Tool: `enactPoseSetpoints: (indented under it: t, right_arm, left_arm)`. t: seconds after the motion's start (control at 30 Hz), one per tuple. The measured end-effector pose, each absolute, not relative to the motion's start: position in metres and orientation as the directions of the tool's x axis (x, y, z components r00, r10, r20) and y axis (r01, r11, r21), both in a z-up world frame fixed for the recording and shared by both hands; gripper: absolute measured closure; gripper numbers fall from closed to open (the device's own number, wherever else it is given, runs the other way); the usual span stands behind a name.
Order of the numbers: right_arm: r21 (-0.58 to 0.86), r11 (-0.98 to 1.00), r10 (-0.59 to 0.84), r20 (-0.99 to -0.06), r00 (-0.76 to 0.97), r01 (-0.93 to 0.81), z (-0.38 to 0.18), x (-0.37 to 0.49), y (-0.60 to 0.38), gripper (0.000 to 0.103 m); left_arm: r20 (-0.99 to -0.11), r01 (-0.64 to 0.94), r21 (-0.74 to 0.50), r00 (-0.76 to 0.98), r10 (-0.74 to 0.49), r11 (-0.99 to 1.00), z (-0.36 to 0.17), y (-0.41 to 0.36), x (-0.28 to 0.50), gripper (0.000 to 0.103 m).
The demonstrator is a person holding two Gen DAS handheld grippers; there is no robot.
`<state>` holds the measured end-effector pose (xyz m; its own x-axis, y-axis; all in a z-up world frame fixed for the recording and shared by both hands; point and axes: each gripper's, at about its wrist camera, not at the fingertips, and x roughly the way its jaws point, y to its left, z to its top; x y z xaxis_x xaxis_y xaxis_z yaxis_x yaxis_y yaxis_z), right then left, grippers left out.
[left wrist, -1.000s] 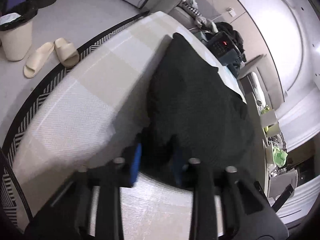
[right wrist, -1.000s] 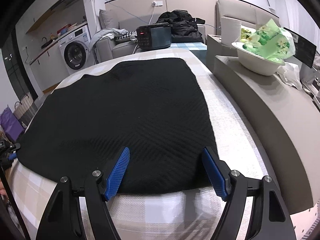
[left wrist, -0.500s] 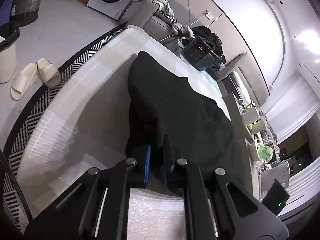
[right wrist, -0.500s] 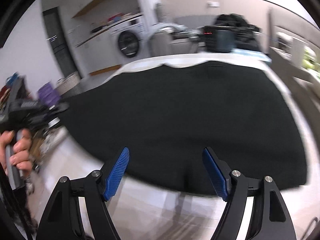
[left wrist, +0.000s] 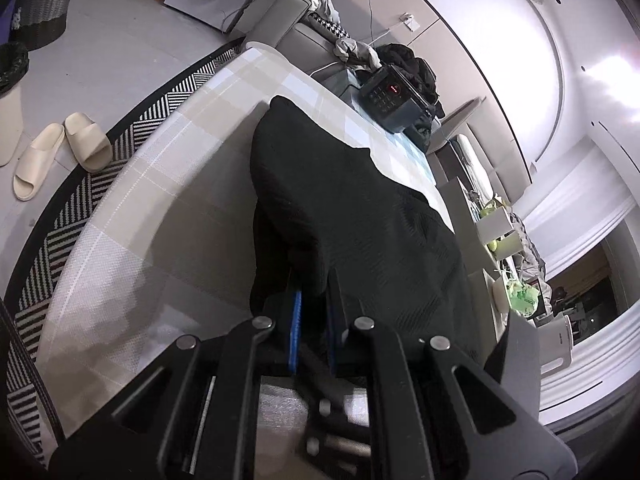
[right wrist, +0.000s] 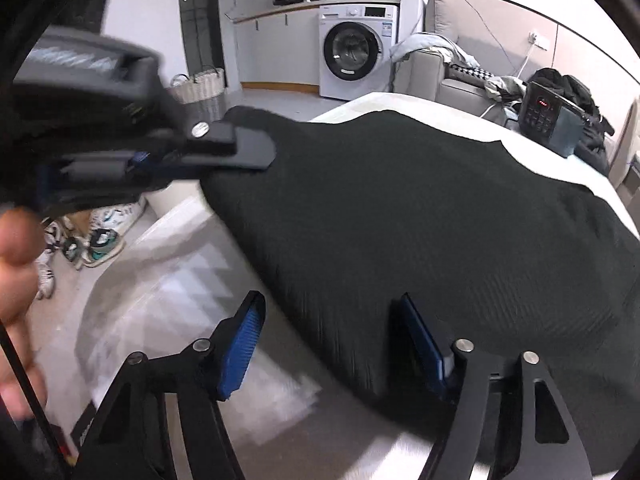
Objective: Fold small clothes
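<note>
Left wrist view: we're looking down our left gripper (left wrist: 312, 320) at the black knit garment (left wrist: 360, 216), which is spread over the checked tablecloth (left wrist: 168, 184)
Left tongs: pressed together on the near edge of the garment, blue pads almost meeting with a fold of black cloth pinched between them and lifted a bit off the table
Right wrist view: pretty blurry, but we can see the right gripper (right wrist: 332, 344) low over the near hem of the same garment (right wrist: 420, 220)
Right tongs: they've just been closing in but the 2 blue pads are still spread; the garment's edge sits between them, the right pad is over the cloth and the left one over bare tablecloth (right wrist: 168, 300), and we can't see either pad pressing yet
Garment spot: flat across most of the table, far edge reaching toward the dark appliance with red digits (right wrist: 550, 120), left corner pulled up where the left gripper (right wrist: 224, 148) has it
Hand: our left hand (right wrist: 16, 272) shows at the left edge of the right wrist view, wrapped round the gripper handle
Background: washing machine (right wrist: 358, 54) against the back wall, 2 beige slippers (left wrist: 60, 152) on the floor beside the striped rug (left wrist: 120, 136)
</note>
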<state>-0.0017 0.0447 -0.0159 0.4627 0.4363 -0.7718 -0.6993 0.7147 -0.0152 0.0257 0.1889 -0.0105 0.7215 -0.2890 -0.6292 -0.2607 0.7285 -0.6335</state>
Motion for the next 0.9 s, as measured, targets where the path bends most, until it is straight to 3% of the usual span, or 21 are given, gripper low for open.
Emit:
enactPoseSetpoints:
  t: [0.03,0.07,0.1,0.2,0.27,0.43,0.6,0.9]
  right_arm:
    - [-0.032,0.715,0.426,-0.772,0.472,-0.699,-0.017,0.001,0.049,0.049]
    - [-0.045,0.707,0.423,-0.773,0.473,-0.706,-0.017,0.003,0.052,0.06]
    - [-0.04,0.697,0.432,-0.773,0.464,-0.716,-0.016,0.006,0.052,0.081]
    - [0.054,0.721,0.49,-0.745,0.453,-0.691,-0.008,0.015,0.038,0.09]
    - [0.183,0.743,0.548,-0.719,0.428,-0.644,-0.004,0.025,0.019,0.091]
    - [0.243,0.739,0.587,-0.69,0.423,-0.629,-0.001,0.024,0.012,0.092]
    - [0.238,0.742,0.579,-0.698,0.42,-0.627,-0.004,0.022,0.014,0.092]
    - [0.246,0.747,0.578,-0.699,0.421,-0.617,-0.002,0.026,0.009,0.092]
  left_arm:
    - [-0.631,-0.262,-0.636,0.718,-0.293,0.726,-0.011,0.191,0.025,0.096]
    - [-0.631,-0.262,-0.638,0.717,-0.297,0.724,-0.012,0.192,0.025,0.096]
    - [-0.631,-0.265,-0.641,0.716,-0.298,0.72,-0.012,0.194,0.023,0.096]
    - [-0.634,-0.288,-0.647,0.718,-0.288,0.706,-0.012,0.202,0.012,0.08]
    - [-0.64,-0.32,-0.632,0.729,-0.242,0.706,-0.011,0.212,0.001,0.058]
    - [-0.614,-0.338,-0.722,0.715,-0.335,0.604,-0.032,0.24,0.001,0.029]
    - [-0.528,-0.281,-0.815,0.721,-0.448,0.507,-0.048,0.247,0.019,0.023]
    - [-0.44,-0.226,-0.884,0.699,-0.563,0.41,-0.058,0.247,0.056,0.022]
